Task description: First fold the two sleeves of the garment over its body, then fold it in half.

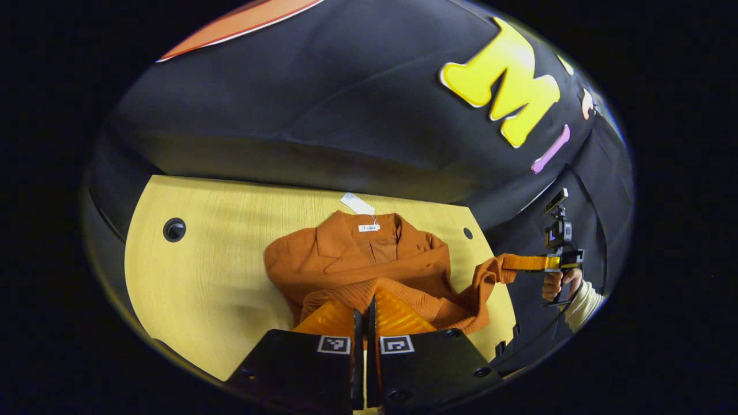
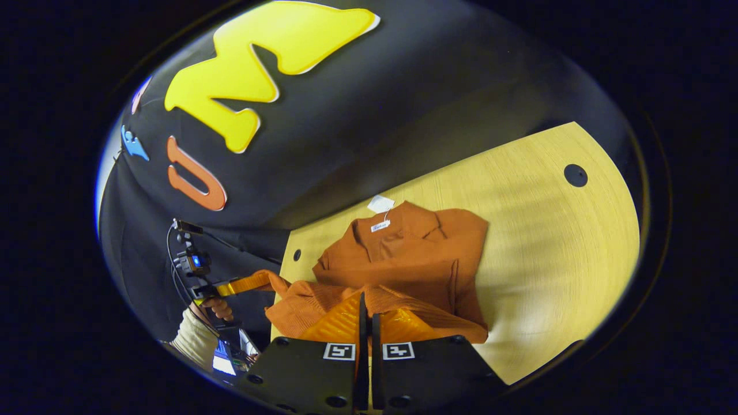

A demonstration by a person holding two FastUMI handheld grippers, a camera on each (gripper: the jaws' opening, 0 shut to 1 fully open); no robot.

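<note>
Two claws are clamped on the garment's [image 1: 369, 259] near hem, one at each corner.

Desk [image 1: 207, 271]: garment lies on it, collar end toward the booth wall, hem end toward me. Long axis runs collar to hem, straight away from me.

Garment: body looks narrow, and I see no sleeve spread out beside it, so I judge the sleeves are already folded in.

Left claw [image 1: 364, 317]: clenched on ribbed hem. Right claw [image 2: 366, 316]: same, hem corner lifted off the desk edge.

Step, my judgement: the half fold. I'd carry both corners level toward the collar, keep the hem taut between them, lay it square on the shoulders, let go together.

Collar tag [image 1: 357, 203]: just past the collar, on the wall side.
</note>
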